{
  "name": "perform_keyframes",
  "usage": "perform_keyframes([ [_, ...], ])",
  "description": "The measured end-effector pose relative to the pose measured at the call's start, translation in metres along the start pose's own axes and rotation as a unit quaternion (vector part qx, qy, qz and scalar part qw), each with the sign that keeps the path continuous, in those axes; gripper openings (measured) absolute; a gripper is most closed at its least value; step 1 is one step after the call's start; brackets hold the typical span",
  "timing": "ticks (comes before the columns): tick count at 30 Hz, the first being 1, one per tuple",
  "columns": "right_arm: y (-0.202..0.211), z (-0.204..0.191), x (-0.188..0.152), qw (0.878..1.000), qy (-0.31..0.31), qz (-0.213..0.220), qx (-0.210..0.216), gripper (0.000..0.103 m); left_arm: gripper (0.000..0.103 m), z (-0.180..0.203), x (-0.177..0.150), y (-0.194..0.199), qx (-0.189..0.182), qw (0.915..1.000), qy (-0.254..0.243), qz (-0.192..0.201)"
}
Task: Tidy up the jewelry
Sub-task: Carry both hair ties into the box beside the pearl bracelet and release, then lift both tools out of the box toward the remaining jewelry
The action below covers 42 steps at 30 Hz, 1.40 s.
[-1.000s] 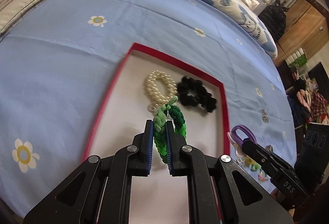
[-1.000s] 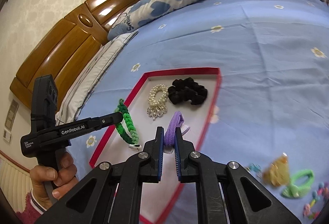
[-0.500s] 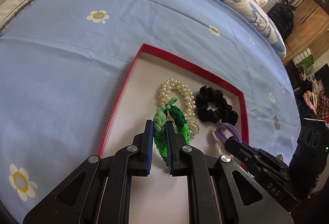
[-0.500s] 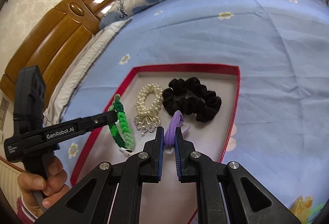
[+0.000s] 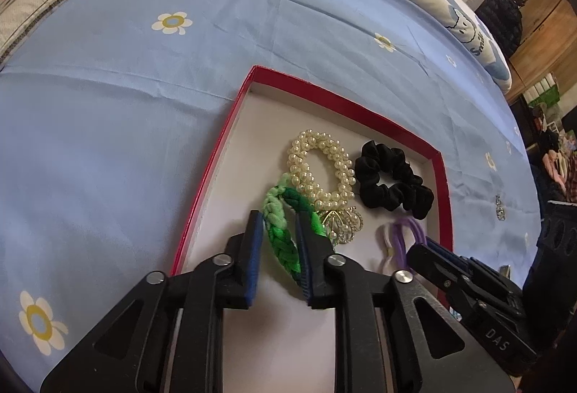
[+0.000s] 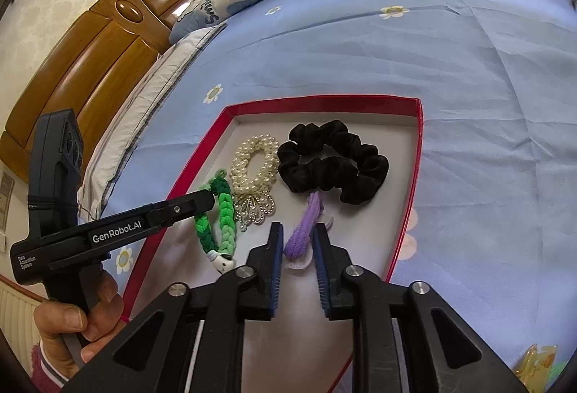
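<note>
Now both loads are set down inside the shallow red-rimmed cardboard tray point(image 5: 400, 131) on the blue flowered bedsheet point(image 5: 108, 111). The left gripper point(image 5: 279, 248) has just been opening; the braided green cord bracelet point(image 5: 281, 230) lies between its jaws, a gap visible at the left pad, so it reads as released. Its long axis runs straight ahead along the fingers, toward the white pearl bead bracelet point(image 5: 321, 173) at tray centre. The right gripper point(image 6: 298, 257) has likewise just been opening; the purple elastic hair tie point(image 6: 306, 227) lies between the parted pads, untouched on both sides, pointing toward the black fabric scrunchie point(image 6: 331, 158) on the tray's right side. Each item is nearest its own gripper. Judged next: both grippers backed straight out along the item axes, so nothing is dragged.
</note>
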State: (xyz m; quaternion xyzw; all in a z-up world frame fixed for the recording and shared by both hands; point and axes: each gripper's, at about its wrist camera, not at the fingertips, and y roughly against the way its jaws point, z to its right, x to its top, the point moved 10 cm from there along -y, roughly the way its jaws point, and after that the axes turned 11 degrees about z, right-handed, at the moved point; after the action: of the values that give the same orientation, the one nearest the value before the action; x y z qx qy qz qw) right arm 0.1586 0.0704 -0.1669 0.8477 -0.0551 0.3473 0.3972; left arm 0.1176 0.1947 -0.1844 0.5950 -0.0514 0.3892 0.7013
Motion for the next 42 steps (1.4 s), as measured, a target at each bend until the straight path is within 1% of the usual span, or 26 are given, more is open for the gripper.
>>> perform_keyframes([
  [1,0.0,-0.001,0.001,1.0,0.0,0.001,0.0,0.024,0.027,0.0,0.0,0.001,0.001,1.0,0.0,0.0],
  [3,0.003,-0.002,0.001,1.0,0.001,0.002,0.001,0.024,0.032,-0.001,0.0,0.003,0.002,1.0,0.002,0.002],
  [7,0.006,-0.005,0.001,1.0,0.005,0.004,0.0,0.028,0.032,-0.003,-0.001,0.006,0.002,1.0,0.007,0.001],
  [11,0.012,-0.007,0.001,1.0,0.004,0.005,0.002,0.028,0.032,-0.003,0.0,0.015,-0.001,0.9999,0.01,0.007],
  [17,0.031,-0.008,0.0,1.0,0.001,0.018,0.006,0.029,0.032,0.002,-0.004,0.03,-0.007,0.9998,0.011,0.012],
  [22,0.048,-0.005,-0.003,1.0,-0.008,0.026,0.006,0.031,0.033,0.012,-0.01,0.046,-0.022,0.9995,0.013,0.017],
  [24,0.057,-0.002,-0.004,0.999,-0.011,0.03,0.006,0.032,0.035,0.017,-0.013,0.052,-0.029,0.9993,0.016,0.02],
  [26,0.067,0.003,-0.007,0.999,-0.02,0.037,0.004,0.036,0.036,0.023,-0.015,0.058,-0.036,0.999,0.016,0.021],
  [33,0.104,0.022,-0.015,0.997,-0.045,0.056,-0.006,0.037,0.036,0.048,-0.029,0.072,-0.057,0.9981,0.005,0.021],
  [38,0.131,0.039,-0.022,0.996,-0.053,0.071,-0.019,0.041,0.036,0.06,-0.038,0.078,-0.063,0.9978,0.001,0.018],
  [42,0.154,0.059,-0.029,0.994,-0.066,0.084,-0.032,0.042,0.036,0.073,-0.044,0.081,-0.069,0.9975,-0.009,0.016],
])
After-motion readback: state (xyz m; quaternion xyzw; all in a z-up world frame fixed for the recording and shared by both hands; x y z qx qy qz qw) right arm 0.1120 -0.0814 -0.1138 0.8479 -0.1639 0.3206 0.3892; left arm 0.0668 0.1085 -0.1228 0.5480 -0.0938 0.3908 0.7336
